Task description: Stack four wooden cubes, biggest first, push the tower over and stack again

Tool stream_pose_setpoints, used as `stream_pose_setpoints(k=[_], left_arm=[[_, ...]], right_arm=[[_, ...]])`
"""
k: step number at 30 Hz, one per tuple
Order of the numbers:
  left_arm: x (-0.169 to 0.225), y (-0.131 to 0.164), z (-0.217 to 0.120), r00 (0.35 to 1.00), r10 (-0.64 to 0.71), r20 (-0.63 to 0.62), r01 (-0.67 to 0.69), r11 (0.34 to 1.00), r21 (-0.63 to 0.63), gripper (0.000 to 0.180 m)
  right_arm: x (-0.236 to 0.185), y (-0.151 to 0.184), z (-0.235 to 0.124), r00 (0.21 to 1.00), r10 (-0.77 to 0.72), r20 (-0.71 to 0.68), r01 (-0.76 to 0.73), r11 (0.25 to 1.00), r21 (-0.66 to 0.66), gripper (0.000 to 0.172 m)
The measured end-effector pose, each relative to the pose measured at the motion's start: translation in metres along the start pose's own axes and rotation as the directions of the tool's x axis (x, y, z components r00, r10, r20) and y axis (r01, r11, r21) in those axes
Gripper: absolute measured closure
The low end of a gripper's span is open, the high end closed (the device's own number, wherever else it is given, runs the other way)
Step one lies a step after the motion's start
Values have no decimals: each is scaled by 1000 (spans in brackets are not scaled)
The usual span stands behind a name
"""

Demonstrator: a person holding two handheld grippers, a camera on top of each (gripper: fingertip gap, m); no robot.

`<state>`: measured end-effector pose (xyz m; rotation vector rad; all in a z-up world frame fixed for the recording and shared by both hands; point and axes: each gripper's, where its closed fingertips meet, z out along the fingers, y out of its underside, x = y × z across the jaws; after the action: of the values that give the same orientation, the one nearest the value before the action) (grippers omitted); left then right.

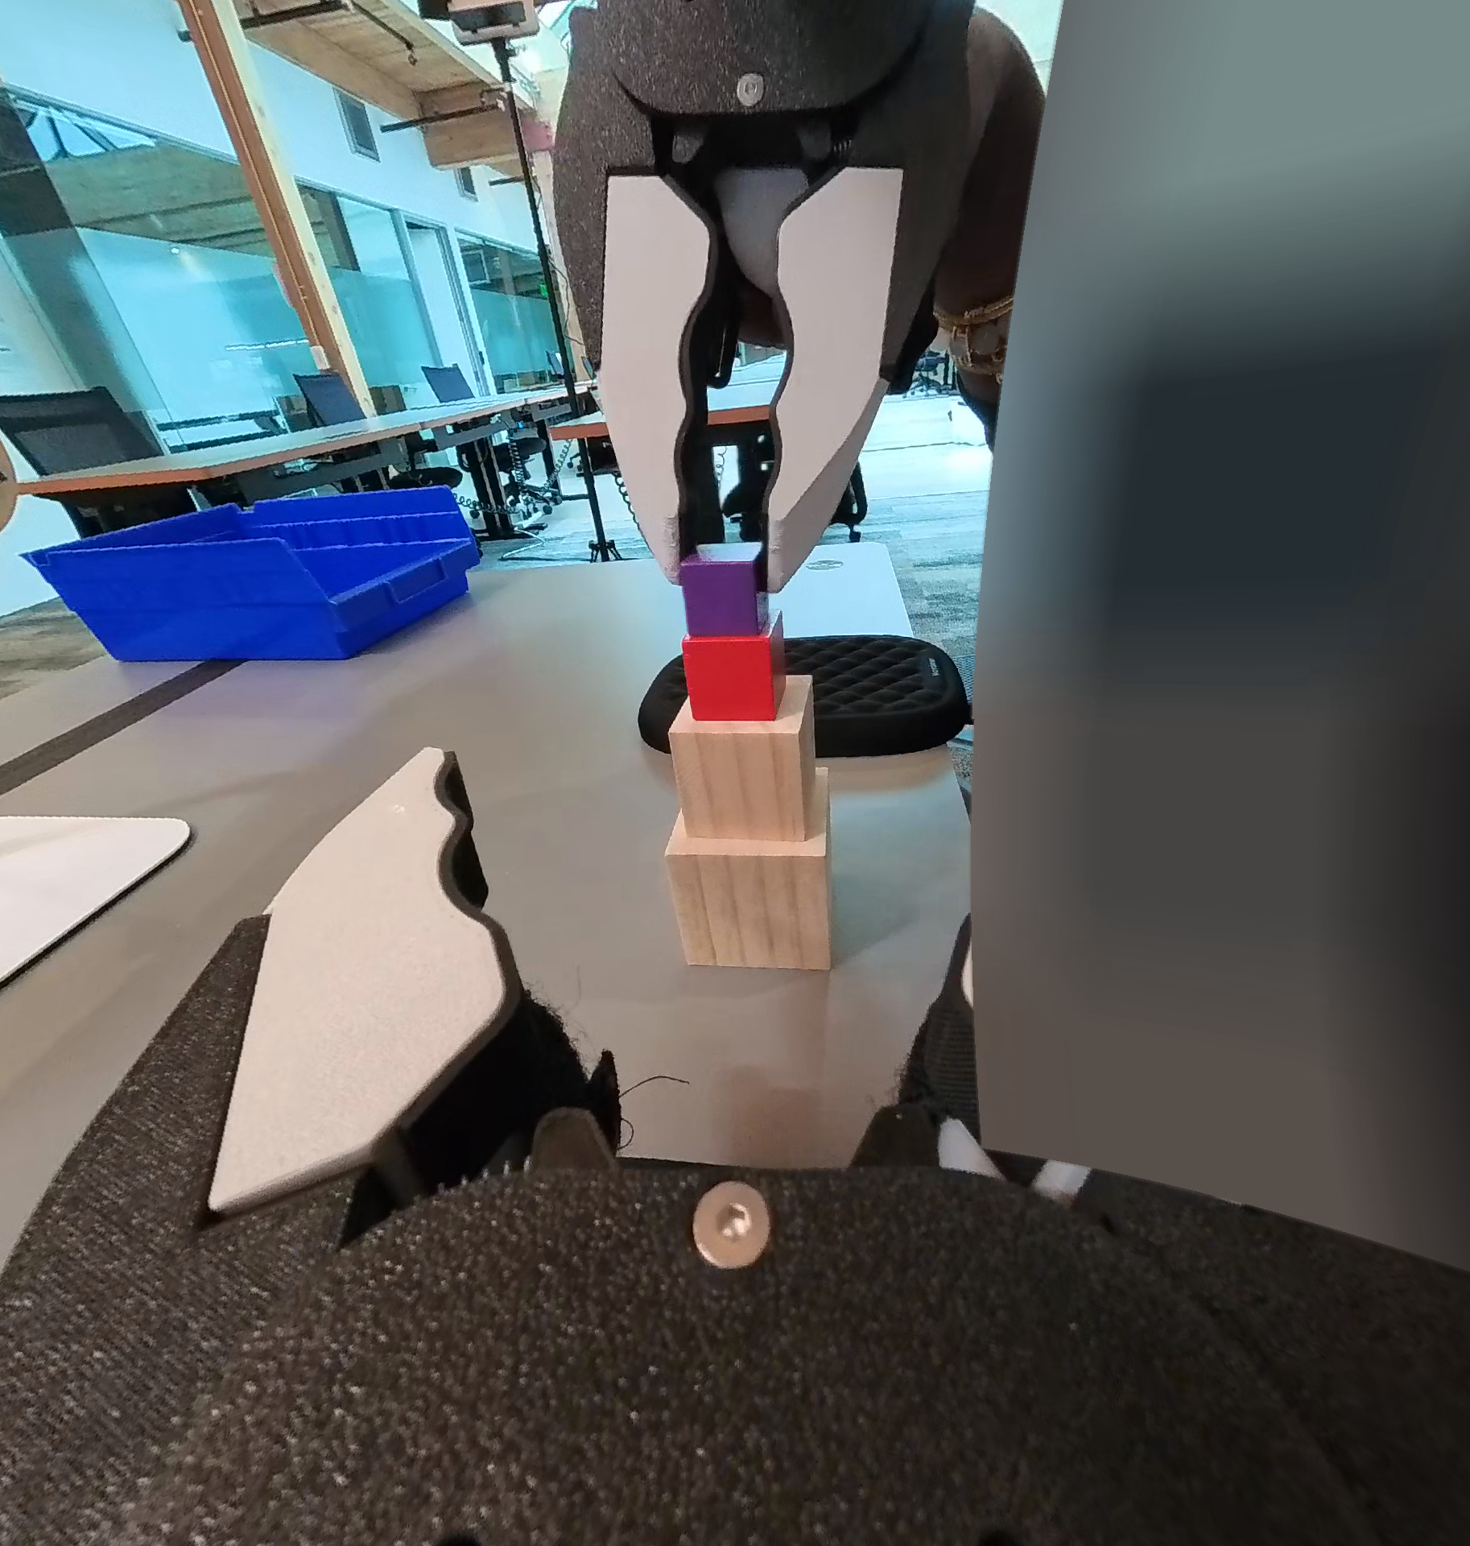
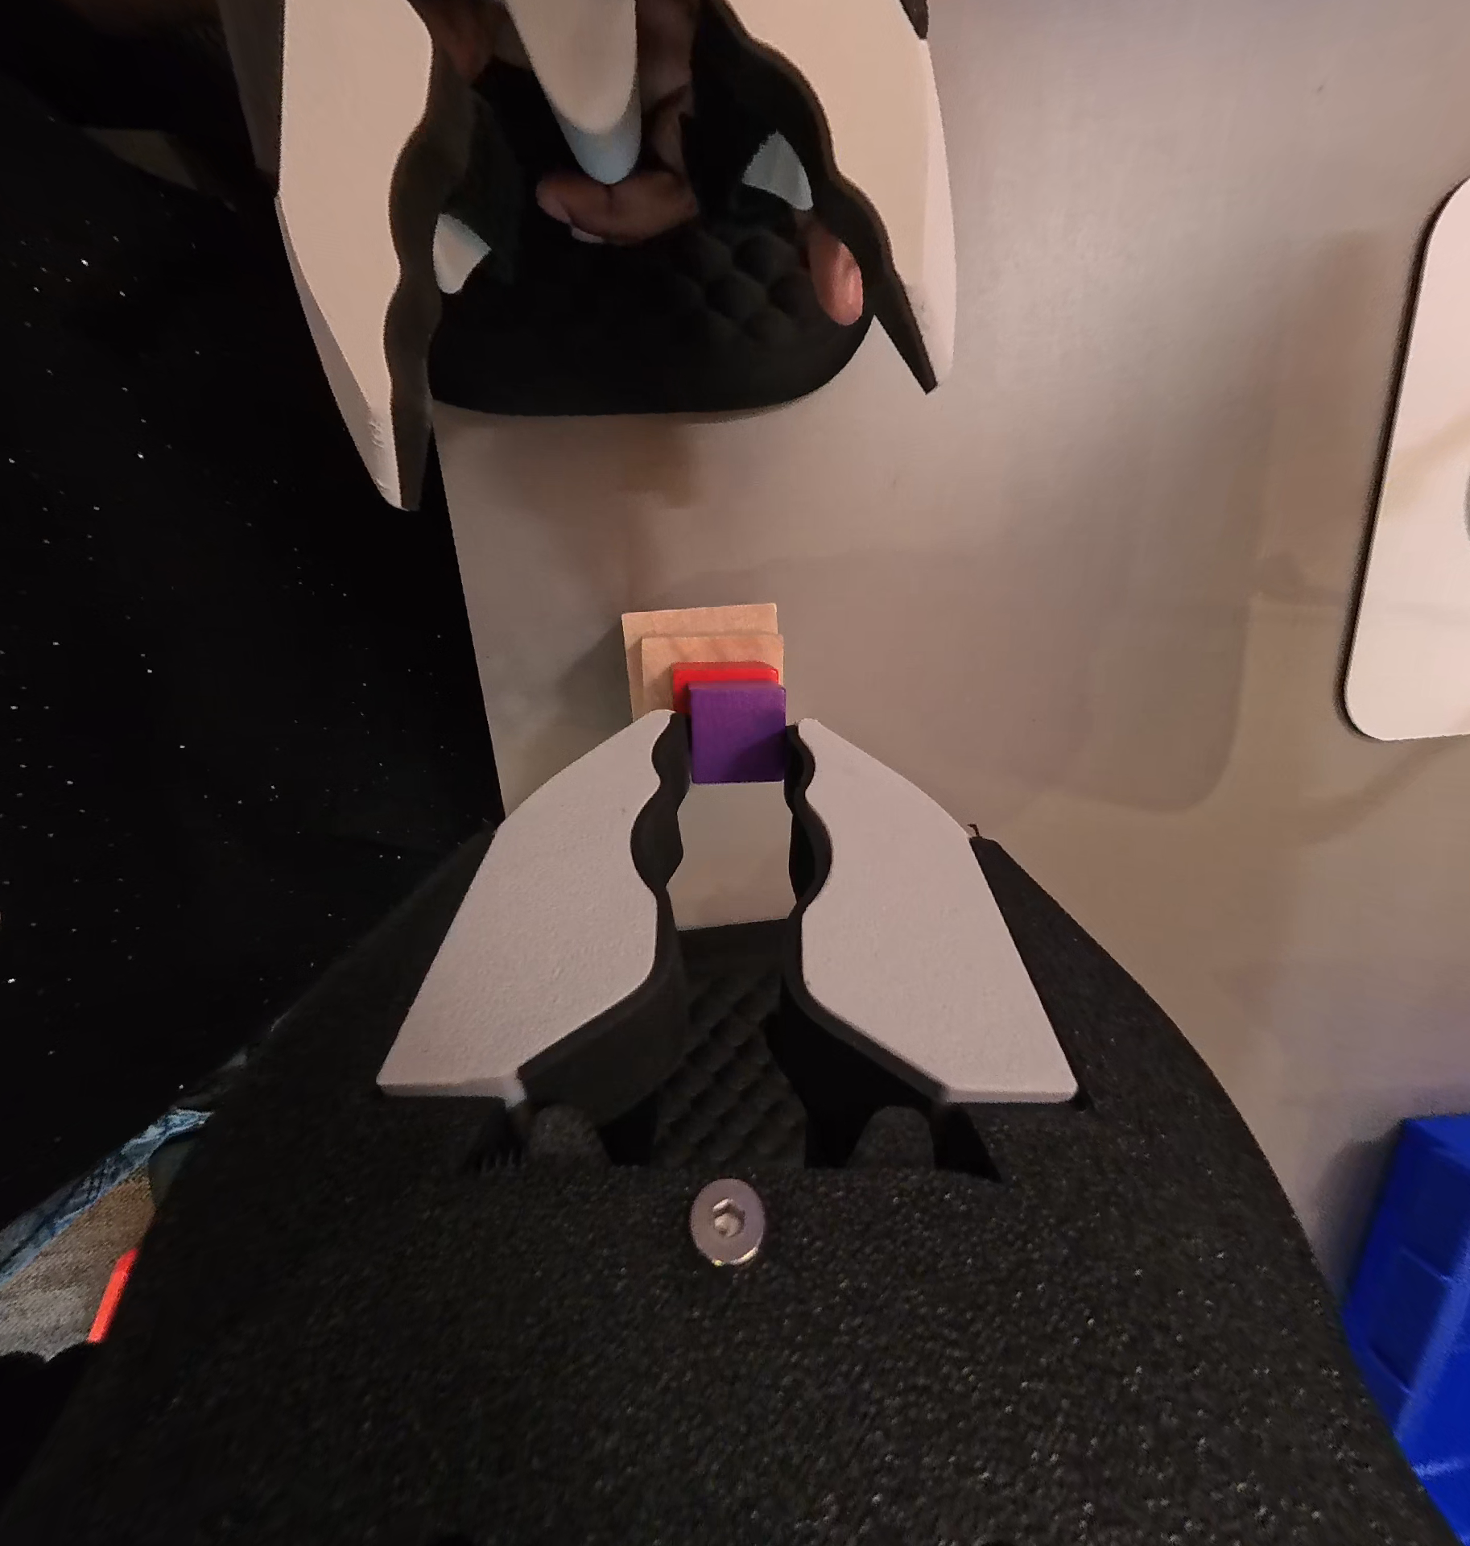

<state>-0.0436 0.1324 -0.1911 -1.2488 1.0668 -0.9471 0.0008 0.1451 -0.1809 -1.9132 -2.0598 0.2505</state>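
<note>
A small purple cube point(image 1: 719, 596) sits clamped between the right gripper point(image 2: 736, 736) tips, upright, resting on a red cube point(image 1: 730, 676). Below the gripper, two pale wooden blocks point(image 1: 744, 845) carry them as a slightly staggered tower on the bench point(image 1: 464, 753).

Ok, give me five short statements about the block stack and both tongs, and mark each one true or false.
1. The purple cube is topmost on the stack. True.
2. The red cube rests directly on the table. False: it rests on the upper wooden block, above a second wooden block.
3. The right tongs grip the purple cube. True.
4. The left tongs grip a wooden block. False: they are wide open and hold nothing.
5. The blue bin stands on the black cushion. False: it stands on the table.
</note>
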Motion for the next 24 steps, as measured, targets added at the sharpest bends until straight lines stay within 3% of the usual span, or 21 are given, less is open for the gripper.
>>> stream_pose_setpoints(k=[5, 9, 13, 17, 20, 24], left_arm=[[0, 0, 0, 1000, 2, 1, -2, 1000, -1, 62], [0, 0, 0, 1000, 4, 1, -4, 1000, -1, 62], [0, 0, 0, 1000, 5, 3, -5, 1000, 0, 62], [-1, 0, 0, 1000, -5, 6, 5, 1000, 2, 63], [-2, 0, 0, 1000, -4, 13, 4, 1000, 3, 63], [-3, 1, 0, 1000, -7, 21, 7, 1000, -7, 64]], right_arm=[[0, 1, 0, 1000, 3, -3, -3, 1000, -6, 146], [0, 0, -2, 1000, 19, -19, -18, 999, 26, 126], [7, -6, -14, 996, 60, -69, -44, 977, 207, 97], [16, -1, -25, 979, 157, -130, -78, 878, 472, 65], [19, 12, -22, 960, 195, -202, -32, 791, 612, 28], [9, 27, -8, 951, 179, -251, 62, 688, 723, 28]])
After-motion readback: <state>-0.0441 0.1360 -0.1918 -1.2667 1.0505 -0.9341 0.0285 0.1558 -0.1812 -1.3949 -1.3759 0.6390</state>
